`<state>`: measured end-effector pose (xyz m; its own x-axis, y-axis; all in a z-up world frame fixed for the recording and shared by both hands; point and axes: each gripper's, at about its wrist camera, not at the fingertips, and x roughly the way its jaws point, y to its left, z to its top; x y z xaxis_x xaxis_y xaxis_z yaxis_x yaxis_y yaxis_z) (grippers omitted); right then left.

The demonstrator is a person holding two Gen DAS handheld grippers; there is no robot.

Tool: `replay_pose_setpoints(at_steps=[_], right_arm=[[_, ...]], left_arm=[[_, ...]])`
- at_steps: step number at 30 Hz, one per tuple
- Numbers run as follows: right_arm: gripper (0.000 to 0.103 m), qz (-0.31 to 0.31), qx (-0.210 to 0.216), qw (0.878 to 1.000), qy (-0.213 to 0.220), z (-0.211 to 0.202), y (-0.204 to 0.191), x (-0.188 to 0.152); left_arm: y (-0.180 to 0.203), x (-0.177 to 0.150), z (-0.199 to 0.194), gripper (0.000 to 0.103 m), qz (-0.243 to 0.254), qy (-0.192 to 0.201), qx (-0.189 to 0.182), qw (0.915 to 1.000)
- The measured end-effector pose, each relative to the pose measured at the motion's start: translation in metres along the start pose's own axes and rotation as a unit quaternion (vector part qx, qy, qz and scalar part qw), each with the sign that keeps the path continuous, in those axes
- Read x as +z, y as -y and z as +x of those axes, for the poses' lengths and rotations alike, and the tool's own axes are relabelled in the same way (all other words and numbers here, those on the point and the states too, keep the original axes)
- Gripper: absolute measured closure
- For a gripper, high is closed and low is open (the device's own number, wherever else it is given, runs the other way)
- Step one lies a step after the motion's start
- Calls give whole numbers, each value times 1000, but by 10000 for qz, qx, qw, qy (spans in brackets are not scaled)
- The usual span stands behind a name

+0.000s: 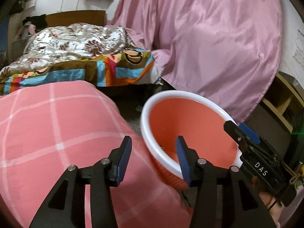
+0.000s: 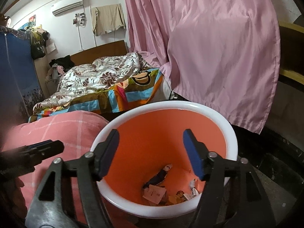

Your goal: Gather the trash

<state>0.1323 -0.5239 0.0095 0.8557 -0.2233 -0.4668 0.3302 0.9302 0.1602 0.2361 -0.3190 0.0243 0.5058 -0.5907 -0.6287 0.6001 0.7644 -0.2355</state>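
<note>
Glossy pink curtain (image 2: pixel 218 47) behind round, white-rimmed orange bin (image 2: pixel 165 106) holding crumpled wrappers (image 2: pixel 157 191).

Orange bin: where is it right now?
The orange bin sits low centre in the right wrist view, directly under the open right gripper, between the pink checked blanket and the pink curtain.

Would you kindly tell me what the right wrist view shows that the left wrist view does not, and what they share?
Only the right wrist view shows the scraps of trash lying at the bottom of the bin, plus the air conditioner on the wall. Only the left wrist view shows the wooden shelf at the right. Both show the orange bin with its white rim, the pink checked blanket, the pink curtain and the bed, and each gripper's fingers standing apart with nothing between them.
</note>
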Motion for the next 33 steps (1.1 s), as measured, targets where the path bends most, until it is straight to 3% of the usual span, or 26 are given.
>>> replay_pose_setpoints(at_steps=[9, 20, 27, 29, 30, 33], right_arm=[[11, -50, 80, 9997, 241, -6, -17, 9], [4, -78, 89, 9985, 532, -14, -32, 14], [3, -131, 110, 9982, 583, -15, -40, 15], [3, -128, 115, 9980, 605, -15, -41, 16], [2, -123, 117, 9979, 618, -15, -40, 16], [1, -106, 114, 9977, 654, -16, -41, 17]], left_arm=[[-20, -4, -27, 55, -199, 157, 299, 9992], [-35, -3, -57, 38, -351, 532, 455, 9969], [-37, -1, -72, 37, -281, 778, 611, 9947], [-38, -2, -75, 21, -265, 876, 649, 9937], [-38, -2, -78, 6, -281, 981, 718, 9922], [-39, -4, -86, 5, -287, 1226, 756, 9892]])
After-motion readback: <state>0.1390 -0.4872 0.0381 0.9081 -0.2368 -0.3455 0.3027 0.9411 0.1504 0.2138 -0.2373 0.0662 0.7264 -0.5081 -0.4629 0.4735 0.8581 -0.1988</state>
